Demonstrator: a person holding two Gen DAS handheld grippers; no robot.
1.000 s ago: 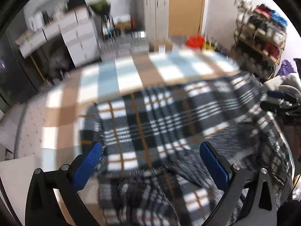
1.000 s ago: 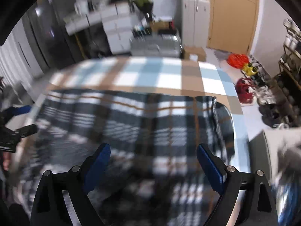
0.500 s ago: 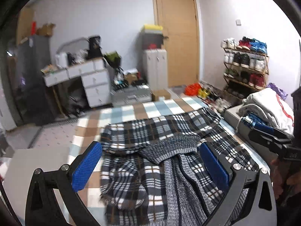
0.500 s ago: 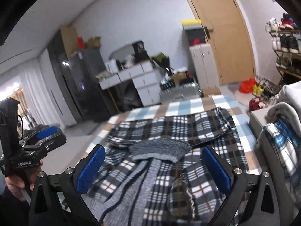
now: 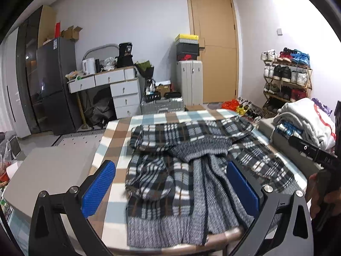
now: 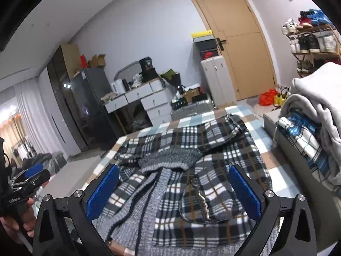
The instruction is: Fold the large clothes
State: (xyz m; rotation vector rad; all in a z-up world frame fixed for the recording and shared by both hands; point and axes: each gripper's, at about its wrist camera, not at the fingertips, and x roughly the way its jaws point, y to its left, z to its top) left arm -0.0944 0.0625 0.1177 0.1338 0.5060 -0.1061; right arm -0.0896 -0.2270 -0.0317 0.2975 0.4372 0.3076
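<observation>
A plaid jacket (image 5: 187,170) lies spread on the checked worktop (image 5: 119,132). Both the left gripper (image 5: 170,189) and right gripper (image 6: 172,192) hang above it, fingers wide apart and empty. A shoe rack (image 5: 285,79) holds sneakers.

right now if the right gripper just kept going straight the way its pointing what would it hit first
Most likely the plaid garment spread on the checked table. The right gripper is open, empty and angled slightly downward, with the grey knit collar near its line. Depth is hard to judge, so the exact spot is uncertain.
</observation>
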